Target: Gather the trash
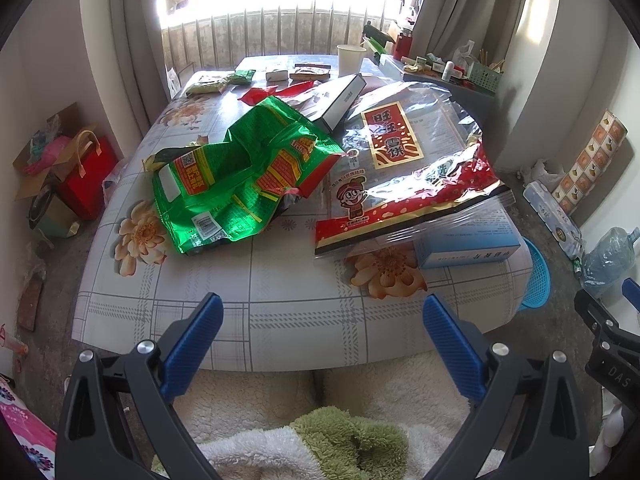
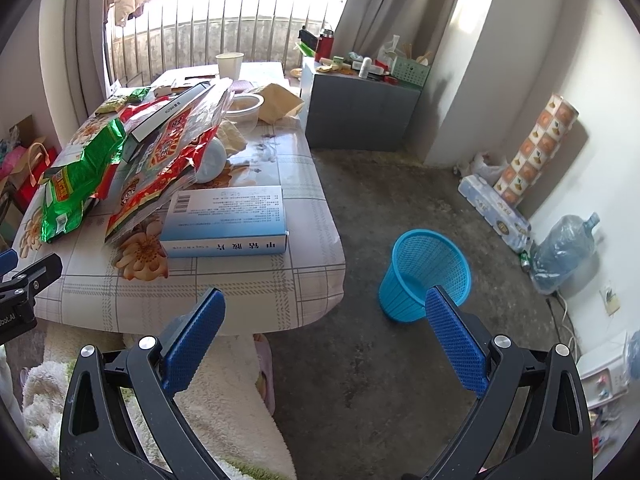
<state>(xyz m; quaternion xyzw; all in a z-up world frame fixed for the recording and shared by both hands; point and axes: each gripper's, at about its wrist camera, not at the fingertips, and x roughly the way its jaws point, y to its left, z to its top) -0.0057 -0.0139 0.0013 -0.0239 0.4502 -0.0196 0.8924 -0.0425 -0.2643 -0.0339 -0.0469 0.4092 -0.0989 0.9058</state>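
Trash is lying spread across the table (image 1: 280, 320), nearest the person: one crumpled green foil snack bag (image 1: 236, 176), and just beside it one large red-and-clear snack bag (image 1: 400, 168) draping partly over a light blue flat box (image 2: 228, 220) at the table's near right corner. Both bags are looking empty or nearly so, so I am judging them very light, limp and crinkly, with slick film that could be slipping between the pads; a pinch on a folded, doubled-up ridge or on a sealed edge seam should be holding better than one on a flat single layer. The green bag's raised crease near its middle is offering the easiest bite. The blue box is looking stiff and light, best taken across its thin edge. Farther back, one white paper cup (image 1: 351, 59), one clear plastic bowl (image 2: 246, 110) and several small wrappers are sitting, too small to count surely. One blue mesh wastebasket (image 2: 426, 276) is standing on the floor right of the table, well apart from the bags. The left gripper (image 1: 322, 314) is hovering over the near table edge, fingers spread wide and holding nothing; the right gripper (image 2: 326, 314) is likewise wide apart and empty, hanging over the floor between table and wastebasket.
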